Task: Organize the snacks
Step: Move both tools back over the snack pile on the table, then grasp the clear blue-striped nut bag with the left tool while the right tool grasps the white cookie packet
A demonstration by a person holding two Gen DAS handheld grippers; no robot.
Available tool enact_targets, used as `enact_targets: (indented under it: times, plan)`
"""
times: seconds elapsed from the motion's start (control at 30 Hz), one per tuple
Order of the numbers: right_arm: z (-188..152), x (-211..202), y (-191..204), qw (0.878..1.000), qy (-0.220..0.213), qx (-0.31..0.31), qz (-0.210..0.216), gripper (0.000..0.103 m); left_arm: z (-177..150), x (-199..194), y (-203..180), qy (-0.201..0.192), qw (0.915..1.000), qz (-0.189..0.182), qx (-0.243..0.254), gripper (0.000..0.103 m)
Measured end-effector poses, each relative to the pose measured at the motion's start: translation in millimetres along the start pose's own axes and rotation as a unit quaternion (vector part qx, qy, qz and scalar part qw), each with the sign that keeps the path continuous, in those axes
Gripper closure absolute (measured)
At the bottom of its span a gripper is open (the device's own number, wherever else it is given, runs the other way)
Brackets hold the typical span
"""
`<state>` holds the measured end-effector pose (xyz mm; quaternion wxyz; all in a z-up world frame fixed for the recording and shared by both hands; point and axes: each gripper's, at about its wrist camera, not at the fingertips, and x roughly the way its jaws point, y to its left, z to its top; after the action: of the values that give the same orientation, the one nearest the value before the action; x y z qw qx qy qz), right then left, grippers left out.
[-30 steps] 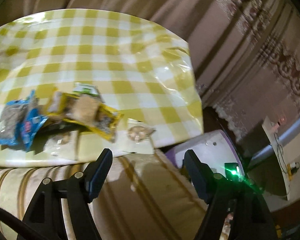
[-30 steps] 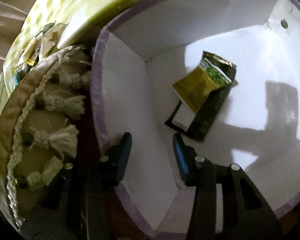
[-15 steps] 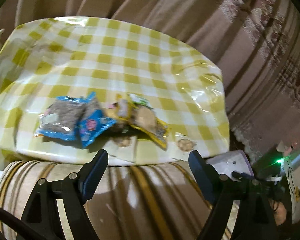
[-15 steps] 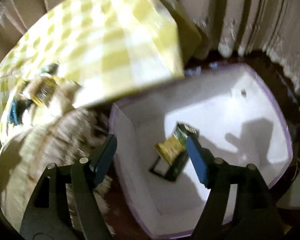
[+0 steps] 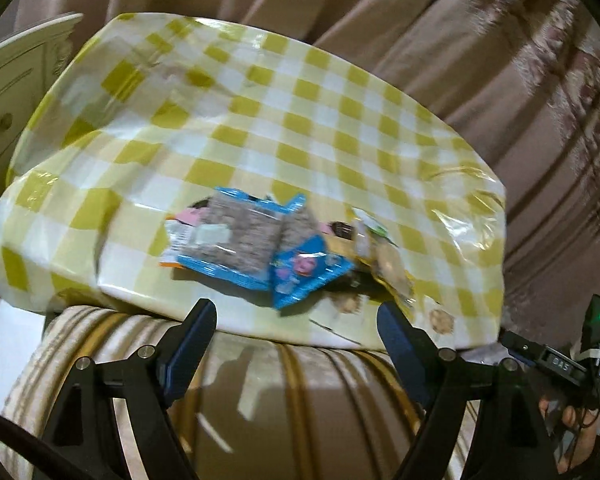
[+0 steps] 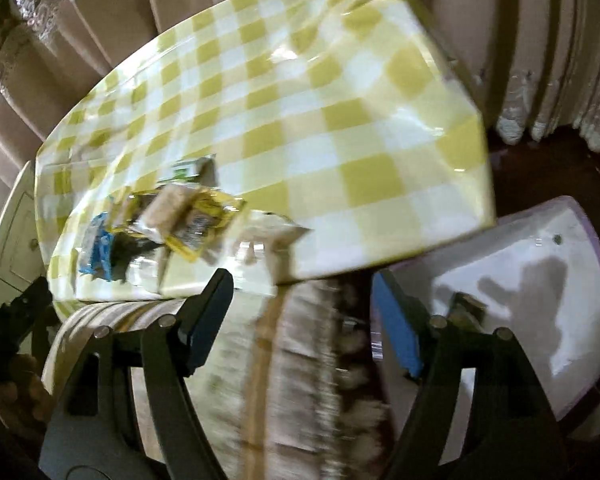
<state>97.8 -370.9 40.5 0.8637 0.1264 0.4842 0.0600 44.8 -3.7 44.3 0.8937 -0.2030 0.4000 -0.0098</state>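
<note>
**Desk:** What's changed at the checked table [image 5: 284, 132]?

**Operator:** A second ago my right gripper [image 6: 300, 300] sat low inside the white bin [image 6: 548, 280], jaws narrow, just above a dark-green and yellow packet on the bin floor. Now it has lifted clear and swung back toward the table. Its jaws stand wide with nothing between them, so that packet is delivered. From here, most of it is hidden behind my right finger; only a dark corner shows in the bin.

**Desk:** And the left?

**Operator:** My left gripper [image 5: 296, 320] has slid along the table's near edge and now faces the snack pile [image 5: 276, 248] head-on. It's released too, jaws spread and empty, short of the edge.

**Desk:** Where do the snacks stand?

**Operator:** The pile lies near the table's front edge: blue packets [image 5: 244, 248] on the left of it, a yellow packet [image 6: 196, 220] on the right, small clear cookie packs [image 5: 440, 320] closest to the edge. The bin sits below the table's right corner.

**Desk:** Meaning?

**Operator:** I'd judge one drop is finished and both grippers are free for the next pick. Most of the sorting remains.
</note>
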Motion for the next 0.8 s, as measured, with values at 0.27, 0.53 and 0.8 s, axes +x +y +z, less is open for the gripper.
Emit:
enact_targets:
  times: [0.27, 0.53, 0.8]
  plan:
    - [4, 41, 37, 0.999, 0.044, -0.004, -0.007, 0.028, 18, 12, 31, -0.008, 0.9991, 0.039, -0.014, 0.02]
    - [1, 77, 53, 0.997, 0.065, -0.01, -0.046, 0.028, 32, 39, 34, 0.013, 0.9984, 0.054, 0.004, 0.02]
    - [5, 94, 52, 0.996, 0.063, 0.002, -0.056, 0.028, 47, 77, 29, 0.045, 0.9962, 0.064, 0.037, 0.019]
